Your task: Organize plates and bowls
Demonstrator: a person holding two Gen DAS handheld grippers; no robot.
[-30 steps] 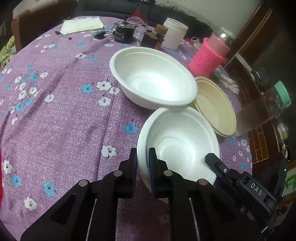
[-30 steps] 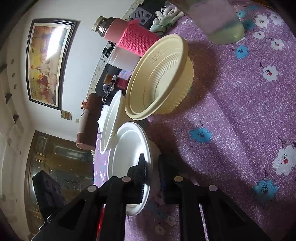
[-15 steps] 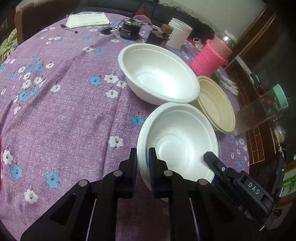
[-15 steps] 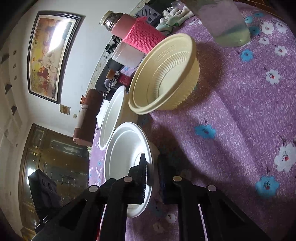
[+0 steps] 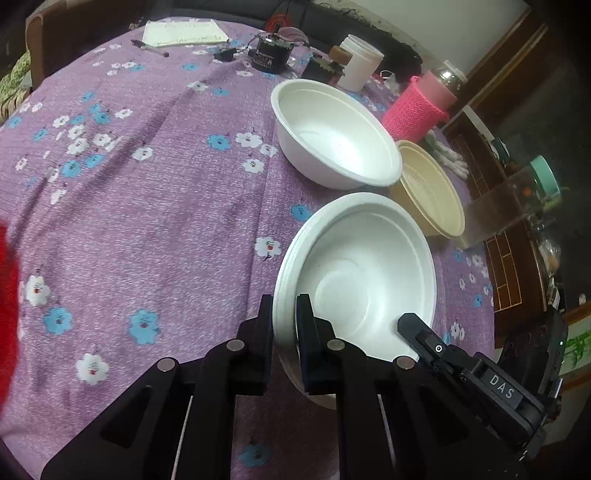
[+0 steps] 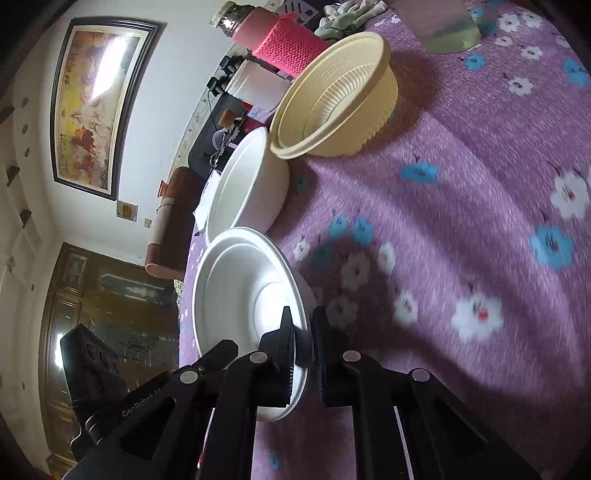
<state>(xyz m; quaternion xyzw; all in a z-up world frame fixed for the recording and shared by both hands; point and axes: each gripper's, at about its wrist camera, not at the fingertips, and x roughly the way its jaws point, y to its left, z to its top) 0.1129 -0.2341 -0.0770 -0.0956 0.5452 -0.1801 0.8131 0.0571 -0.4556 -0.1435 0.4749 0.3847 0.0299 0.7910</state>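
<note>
A white foam bowl (image 5: 362,273) sits low over the purple flowered tablecloth (image 5: 147,206), and both grippers hold it. My left gripper (image 5: 284,314) is shut on its near left rim, which looks doubled. My right gripper (image 6: 303,328) is shut on the opposite rim of the same bowl (image 6: 236,288); its black body shows in the left wrist view. Beyond it stands a second white bowl (image 5: 332,136) (image 6: 243,184), with a beige ribbed bowl (image 5: 432,192) (image 6: 332,96) to its right. Neither of these touches the held bowl.
At the table's far side stand a pink knit-sleeved bottle (image 5: 417,107), a white jar (image 5: 358,66), two dark pots (image 5: 269,55), and a notebook (image 5: 184,33) with a pen. A clear container with a teal lid (image 5: 517,199) stands at the right edge. Something red (image 5: 7,295) is at the far left.
The held white bowl has drawn away from the other two bowls; the second white bowl's rim no longer overlaps it. Both grippers moved with it and stayed shut on its rim.
</note>
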